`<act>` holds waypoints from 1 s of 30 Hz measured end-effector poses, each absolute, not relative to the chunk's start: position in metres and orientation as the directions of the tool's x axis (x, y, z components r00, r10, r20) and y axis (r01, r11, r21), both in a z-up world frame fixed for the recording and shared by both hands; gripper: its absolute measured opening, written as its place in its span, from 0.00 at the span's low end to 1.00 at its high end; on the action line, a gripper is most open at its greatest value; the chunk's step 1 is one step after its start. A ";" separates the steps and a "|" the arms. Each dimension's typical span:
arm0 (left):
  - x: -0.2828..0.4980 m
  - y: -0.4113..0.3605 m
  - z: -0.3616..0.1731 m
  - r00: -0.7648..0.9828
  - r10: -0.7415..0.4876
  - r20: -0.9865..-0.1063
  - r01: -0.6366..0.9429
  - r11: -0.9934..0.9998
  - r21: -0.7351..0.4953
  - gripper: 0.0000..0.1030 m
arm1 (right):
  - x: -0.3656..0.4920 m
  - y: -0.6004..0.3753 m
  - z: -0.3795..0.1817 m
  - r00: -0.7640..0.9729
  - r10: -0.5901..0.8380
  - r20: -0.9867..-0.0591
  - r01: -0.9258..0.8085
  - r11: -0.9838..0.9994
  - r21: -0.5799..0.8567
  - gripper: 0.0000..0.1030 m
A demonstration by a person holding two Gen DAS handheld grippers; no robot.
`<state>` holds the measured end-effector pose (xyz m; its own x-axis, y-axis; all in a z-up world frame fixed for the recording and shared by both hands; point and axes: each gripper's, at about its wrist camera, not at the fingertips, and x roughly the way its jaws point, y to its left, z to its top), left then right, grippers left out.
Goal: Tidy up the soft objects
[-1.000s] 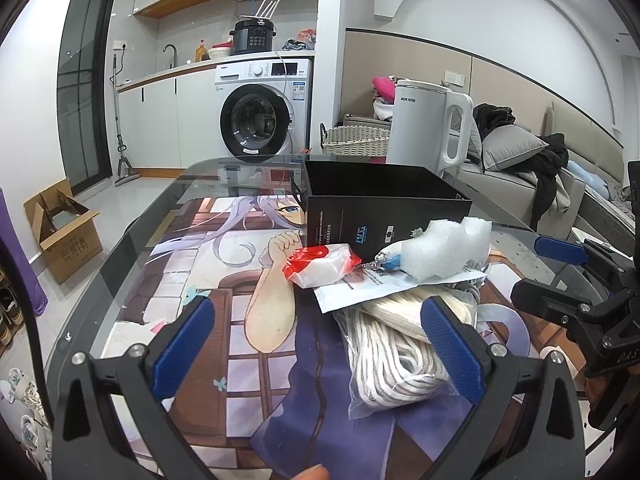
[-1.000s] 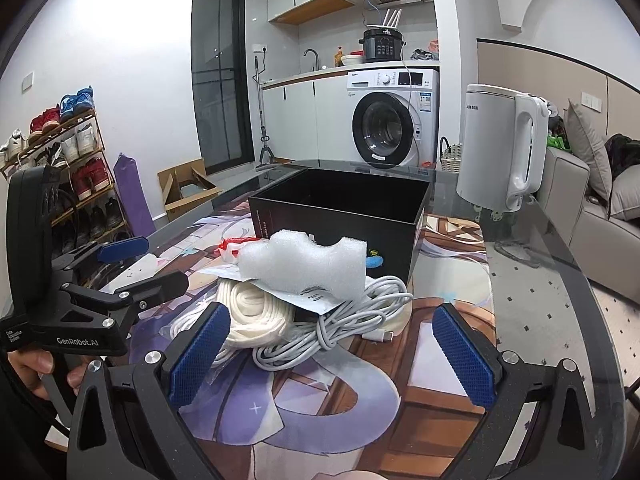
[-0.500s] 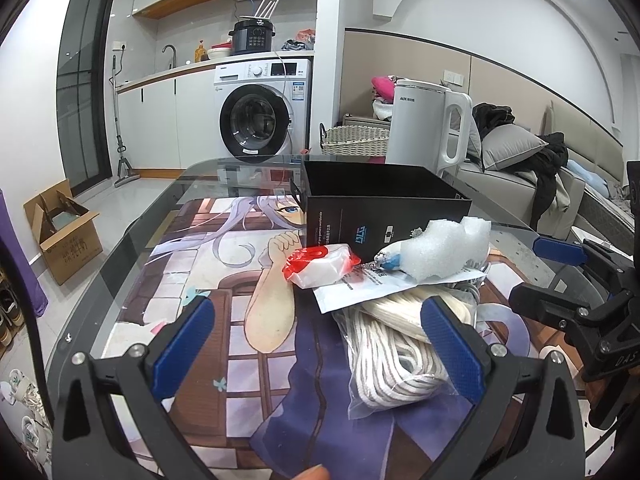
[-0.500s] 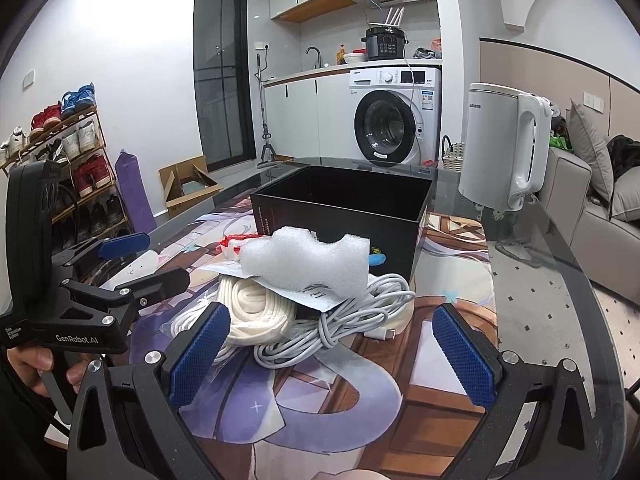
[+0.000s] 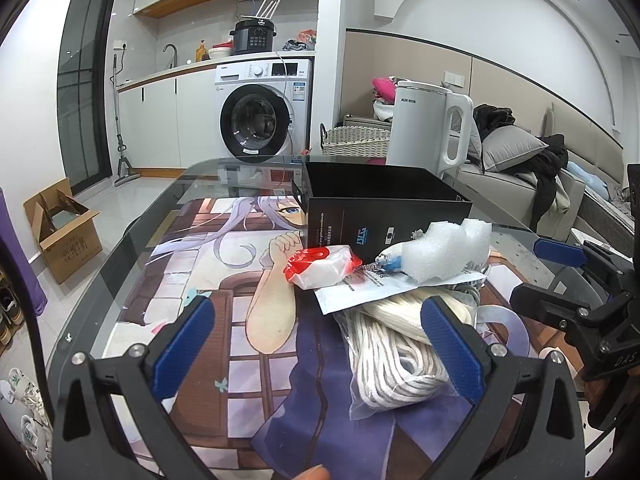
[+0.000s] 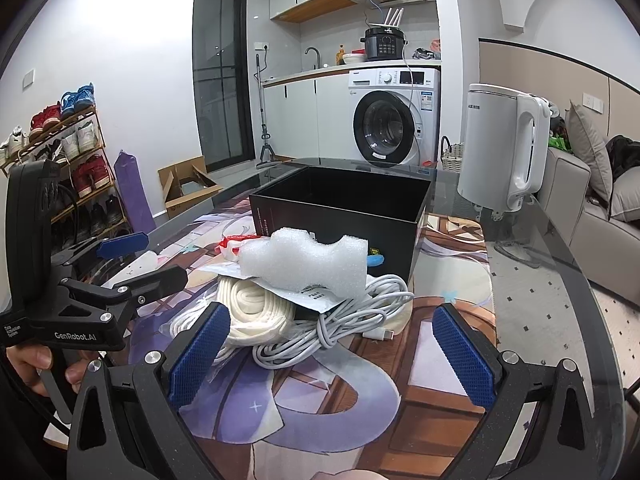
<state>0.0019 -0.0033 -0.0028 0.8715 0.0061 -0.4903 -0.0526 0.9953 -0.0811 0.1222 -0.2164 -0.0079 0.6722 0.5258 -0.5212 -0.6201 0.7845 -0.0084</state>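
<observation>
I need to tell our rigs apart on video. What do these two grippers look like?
Both are black frames with silver screws and two jaws faced in blue textured pads. The left gripper reads "GenRobot.AI" in white, held by a bare hand. The right gripper shows letters "DAS".

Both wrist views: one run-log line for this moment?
left gripper: open, empty | right gripper: open, empty | foam: atop pile | box: open, behind pile

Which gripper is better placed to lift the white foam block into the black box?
Probably the right gripper: the foam block sits centred ahead of its open jaws, box just behind. For the left gripper the foam lies off to the right.
</observation>
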 end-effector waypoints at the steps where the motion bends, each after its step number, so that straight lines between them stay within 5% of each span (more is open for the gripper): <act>1: 0.002 -0.003 -0.003 0.872 0.007 -0.490 -0.053 0.995 -0.081 1.00 | 0.122 -0.217 -0.008 0.672 0.526 -0.521 -0.621 0.784 -0.009 1.00; 30: 0.005 0.004 0.002 0.874 0.006 -0.486 -0.052 0.995 -0.080 1.00 | 0.129 -0.209 -0.007 0.668 0.513 -0.539 -0.621 0.783 -0.024 1.00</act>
